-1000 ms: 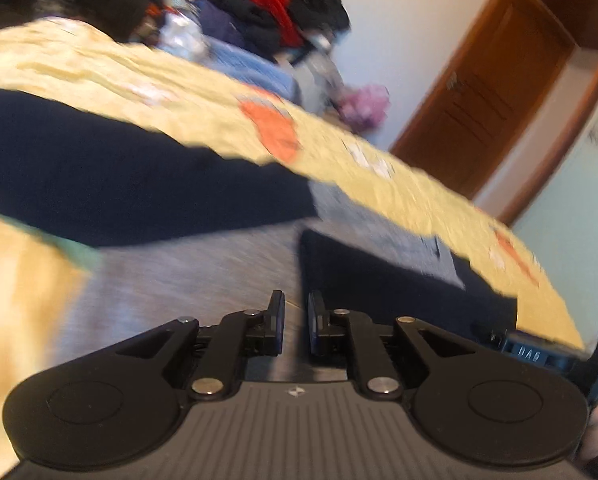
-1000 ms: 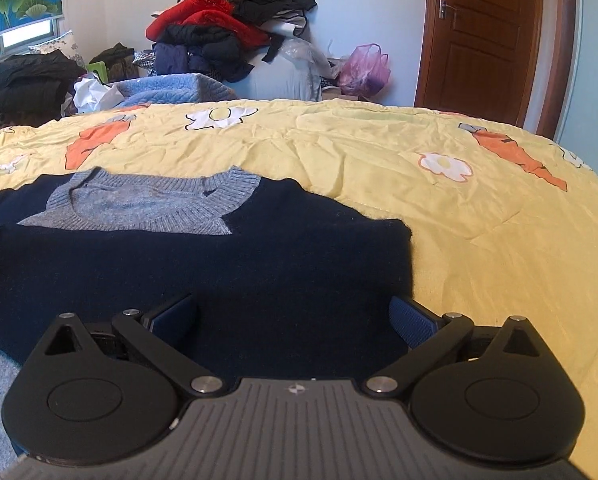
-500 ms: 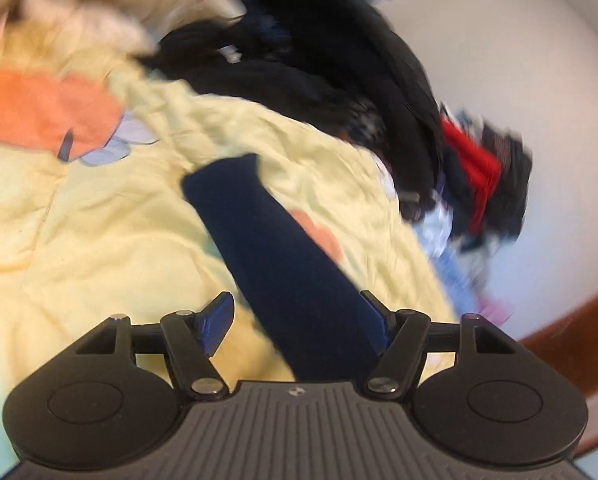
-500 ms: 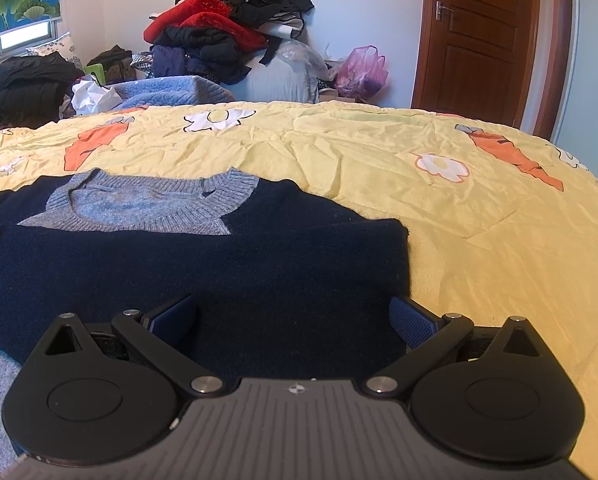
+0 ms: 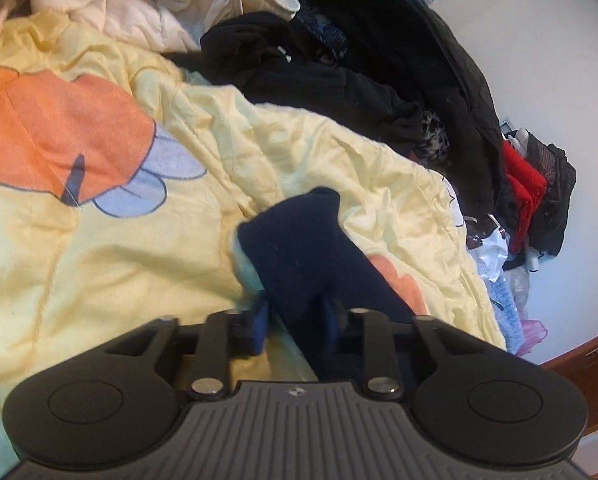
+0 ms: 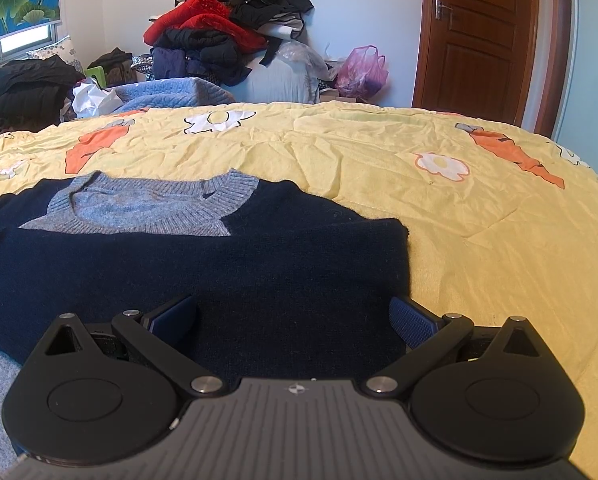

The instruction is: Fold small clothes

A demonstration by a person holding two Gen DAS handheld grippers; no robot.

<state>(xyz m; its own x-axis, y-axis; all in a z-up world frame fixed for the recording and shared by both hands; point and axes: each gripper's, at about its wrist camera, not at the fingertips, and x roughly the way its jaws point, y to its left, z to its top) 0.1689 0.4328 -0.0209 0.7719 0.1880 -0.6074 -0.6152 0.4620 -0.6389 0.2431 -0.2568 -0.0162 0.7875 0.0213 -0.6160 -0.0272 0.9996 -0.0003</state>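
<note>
A small knitted sweater, dark navy with a grey ribbed collar and grey yoke (image 6: 187, 248), lies flat on the yellow bedsheet printed with orange carrots and white flowers (image 6: 439, 216), collar toward twelve o'clock in the right wrist view. The side at about three o'clock ends in a straight, squared edge, which suggests that sleeve is already turned in; the other navy sleeve (image 5: 311, 256) stretches out across the sheet in the left wrist view, running from six toward twelve o'clock. The step in hand looks like folding this remaining sleeve. The left gripper (image 5: 295, 320) has just been closing its jaws, and its blue pads now pinch the sleeve partway along, the cuff end lying free beyond them. The right gripper (image 6: 293, 318) hovers over the navy body with its jaws spread wide, holding nothing; whether its fingertips rest on the knit cannot be told. The next move probably calls for lifting the pinched sleeve and carrying it across onto the body, laying it flat without dragging the rest of the garment, while the right gripper could steady the cloth. A heap of black clothing (image 5: 359, 60) sits beyond, at one o'clock.
</note>
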